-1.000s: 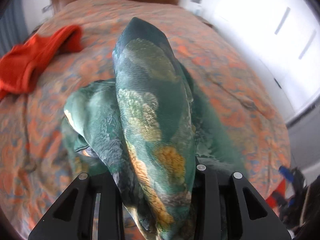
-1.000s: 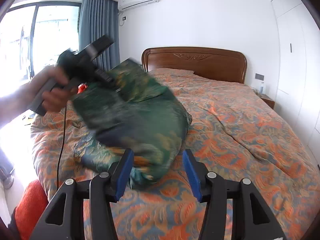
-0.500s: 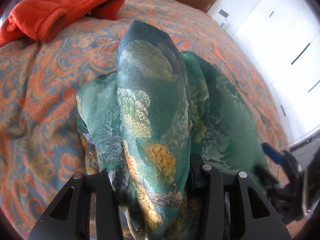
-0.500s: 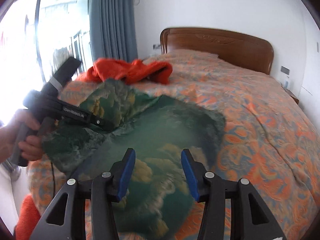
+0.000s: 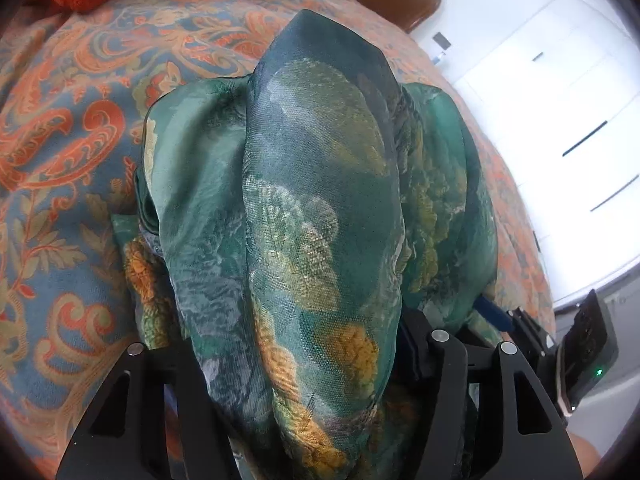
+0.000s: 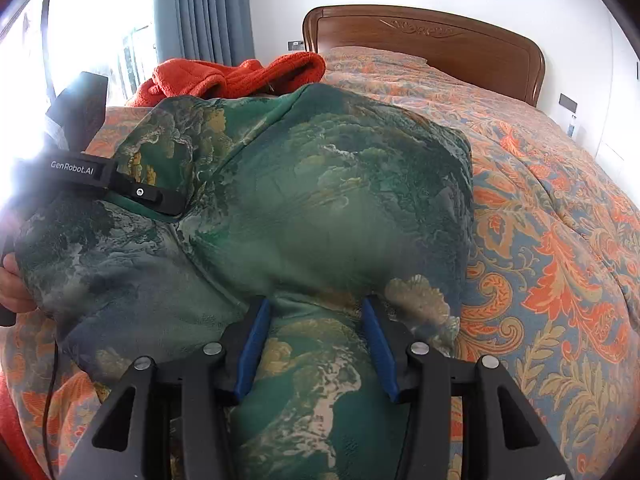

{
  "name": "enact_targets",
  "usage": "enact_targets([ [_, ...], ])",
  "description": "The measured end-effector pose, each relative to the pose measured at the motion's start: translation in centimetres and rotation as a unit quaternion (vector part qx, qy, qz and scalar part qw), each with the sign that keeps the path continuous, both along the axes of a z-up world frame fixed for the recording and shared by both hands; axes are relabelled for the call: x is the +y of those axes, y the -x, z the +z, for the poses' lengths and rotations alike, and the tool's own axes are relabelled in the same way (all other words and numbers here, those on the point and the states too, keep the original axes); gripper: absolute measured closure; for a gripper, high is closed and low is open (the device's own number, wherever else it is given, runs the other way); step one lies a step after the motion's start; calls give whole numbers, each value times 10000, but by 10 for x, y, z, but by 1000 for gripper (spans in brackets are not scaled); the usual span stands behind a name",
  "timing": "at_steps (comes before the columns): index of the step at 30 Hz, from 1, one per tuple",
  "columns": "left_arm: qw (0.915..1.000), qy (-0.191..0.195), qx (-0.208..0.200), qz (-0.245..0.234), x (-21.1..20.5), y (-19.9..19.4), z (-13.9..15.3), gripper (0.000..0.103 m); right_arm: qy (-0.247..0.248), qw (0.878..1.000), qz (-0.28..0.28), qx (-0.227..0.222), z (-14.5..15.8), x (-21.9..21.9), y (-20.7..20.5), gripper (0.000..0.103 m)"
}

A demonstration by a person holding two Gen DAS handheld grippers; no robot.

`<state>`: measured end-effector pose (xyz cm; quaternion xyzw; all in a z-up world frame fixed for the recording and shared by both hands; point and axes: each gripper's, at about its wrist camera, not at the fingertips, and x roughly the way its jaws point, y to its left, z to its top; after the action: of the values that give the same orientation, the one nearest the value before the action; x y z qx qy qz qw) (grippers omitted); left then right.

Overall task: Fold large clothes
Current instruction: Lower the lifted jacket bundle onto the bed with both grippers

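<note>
While the green patterned garment (image 6: 320,208) lies spread in a loose heap on the bed (image 6: 552,240), both grippers have cloth running between their fingers. In the right wrist view the garment fills the middle of the frame, reaching from about nine o'clock across to two o'clock, and a thick fold of it comes down toward six o'clock. The right gripper (image 6: 316,344) stands at a middling width around that fold; its blue pads (image 6: 256,344) lie against the cloth on both sides and hold it bunched.

The left gripper (image 6: 160,200) shows at nine o'clock in that view, its black arm lying over the garment's edge, with a hand (image 6: 12,284) partly visible at the frame's left rim. In the left wrist view a tall ridge of the garment (image 5: 320,208) rises from six o'clock to twelve o'clock, draped over the gripper (image 5: 304,360) and hiding its fingertips. Its jaws are opening, with the cloth between them; whether the pads press on it I cannot tell.

An orange-red fleece (image 6: 236,76) lies bunched on the bed at eleven o'clock behind the garment, touching its far edge. The wooden headboard (image 6: 424,36) stands at one o'clock, blue curtains (image 6: 200,12) at eleven o'clock beside a bright window.
</note>
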<state>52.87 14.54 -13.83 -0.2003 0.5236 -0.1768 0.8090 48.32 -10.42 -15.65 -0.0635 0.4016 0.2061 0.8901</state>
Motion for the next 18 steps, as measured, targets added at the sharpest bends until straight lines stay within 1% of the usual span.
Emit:
enact_targets([
  [3,10000,61,-42,2,3,1,-1,40,11,10000,2,-26,0,2,2,55],
  [5,10000,35,-66,-9,6,0,-6,40,32,10000,4,-56,-3,2,6,55],
  [8,10000,-22,-70,-20,7,3,-6,40,69,10000,8,-47,-2,4,10,55],
  [10,9999,-59,-76,-32,5,4,-5,39,143,9999,22,9,-1,6,10,54],
  [12,9999,-92,-106,-48,3,5,-3,39,213,9995,59,204,4,9,9,54],
  [14,9999,-90,-136,-22,1,5,-2,38,210,9983,80,536,14,8,1,54],
  [15,9998,-73,-157,-11,1,6,-2,37,118,9967,43,804,28,7,-7,54],
  [16,9998,-68,-184,0,1,7,-2,37,-41,9958,-40,917,40,4,-13,54],
  [17,9998,-67,-196,10,0,7,-3,37,-222,9954,-138,922,53,1,-19,54],
  [18,9998,-73,-210,25,-1,8,-3,37,-420,9954,-290,806,72,-2,-28,54],
])
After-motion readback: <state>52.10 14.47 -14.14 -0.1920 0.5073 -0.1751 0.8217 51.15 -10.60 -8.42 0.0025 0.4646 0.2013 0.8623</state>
